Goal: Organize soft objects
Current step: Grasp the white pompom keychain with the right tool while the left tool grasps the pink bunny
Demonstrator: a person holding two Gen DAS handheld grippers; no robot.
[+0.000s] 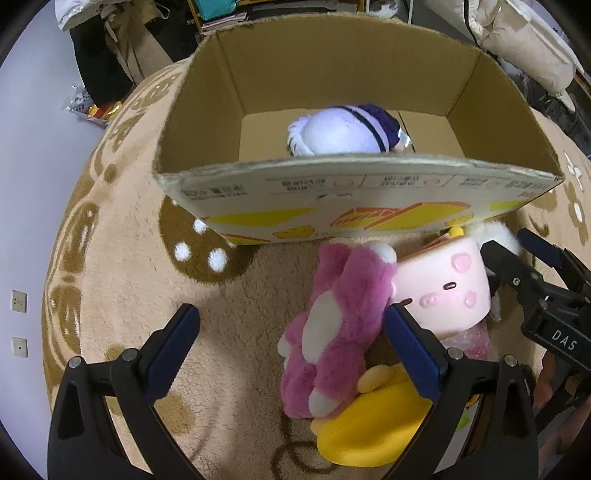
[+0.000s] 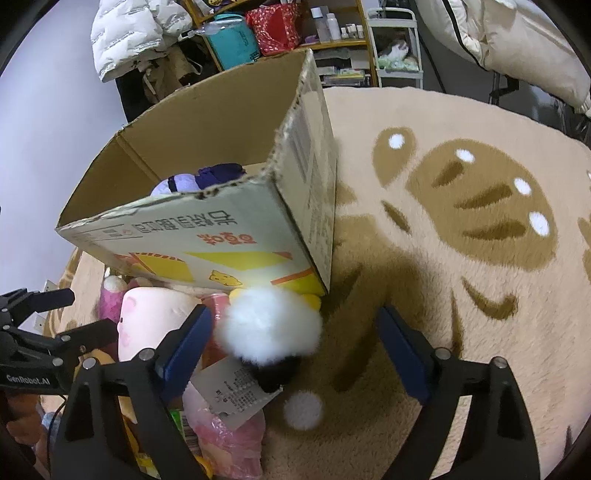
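both claws agape; pink bear (image 1: 332, 328) fluffy, white-pawed, on rug (image 1: 129, 258).

A plush beige rug (image 2: 461, 295) patterned with brown shapes and white dots is covering most of the floor, with pale bare floor (image 1: 33, 155) showing beyond its curved edge on the left. At the back, a wooden shelf (image 2: 332, 44) is holding bottles, a teal bag (image 2: 232, 40) and a red patterned bag (image 2: 277, 26), and a white metal cart (image 2: 395, 44) is standing just beside it. A white puffer jacket (image 2: 129, 33) is hanging at the upper left, while cream bedding (image 2: 517, 40) is draping down at the upper right.
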